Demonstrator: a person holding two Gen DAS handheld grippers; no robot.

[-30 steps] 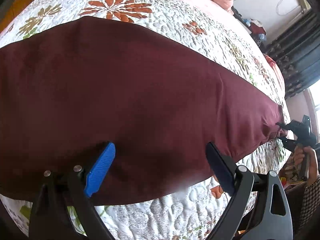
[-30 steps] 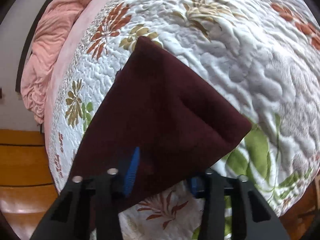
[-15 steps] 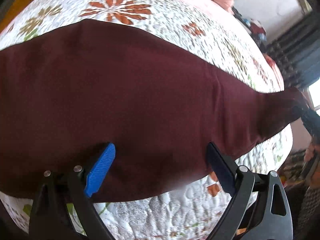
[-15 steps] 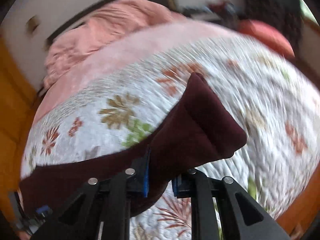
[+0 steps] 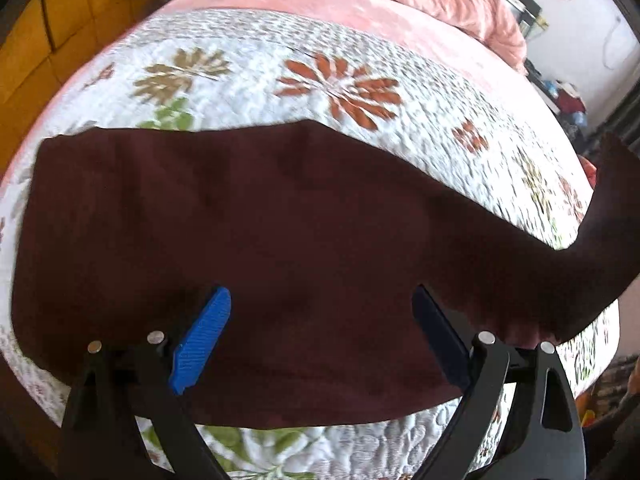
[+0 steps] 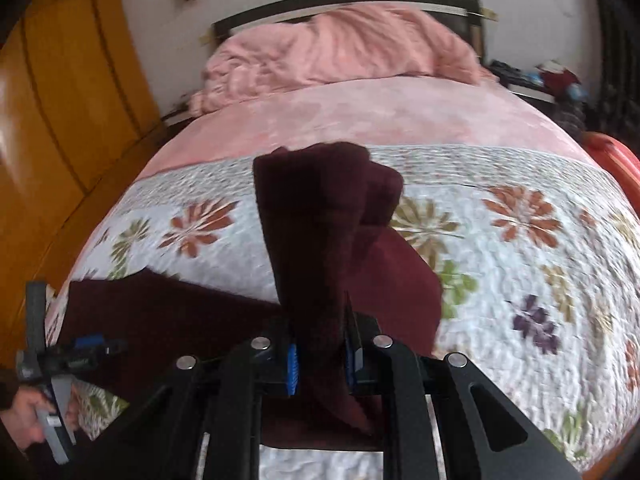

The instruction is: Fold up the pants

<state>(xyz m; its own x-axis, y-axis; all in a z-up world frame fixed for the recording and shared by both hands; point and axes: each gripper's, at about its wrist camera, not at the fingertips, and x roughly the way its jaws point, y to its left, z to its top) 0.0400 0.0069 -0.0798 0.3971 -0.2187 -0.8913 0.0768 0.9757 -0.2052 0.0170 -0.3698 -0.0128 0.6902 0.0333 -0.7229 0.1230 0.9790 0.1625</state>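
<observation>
Dark maroon pants (image 5: pixel 280 216) lie lengthwise across the floral quilt (image 5: pixel 248 60) on the bed. My left gripper (image 5: pixel 320 332) is open, its blue pads (image 5: pixel 200 340) spread just above the pants' near edge, holding nothing. My right gripper (image 6: pixel 320 360) is shut on one end of the pants (image 6: pixel 320 220) and holds it lifted off the bed; the cloth stands up between the jaws. That raised end shows at the right edge of the left wrist view (image 5: pixel 608 240). The left gripper also shows at the lower left of the right wrist view (image 6: pixel 80 350).
A crumpled pink blanket (image 6: pixel 340 48) lies at the head of the bed by the dark headboard (image 6: pixel 344 0). A yellow wooden wardrobe (image 6: pixel 60 100) stands to the left. Cluttered things (image 6: pixel 556 76) sit at the far right.
My right gripper has closed on the pants' end and lifted it up off the quilt, swinging toward the left. My left gripper has stayed open and drawn back a little.
</observation>
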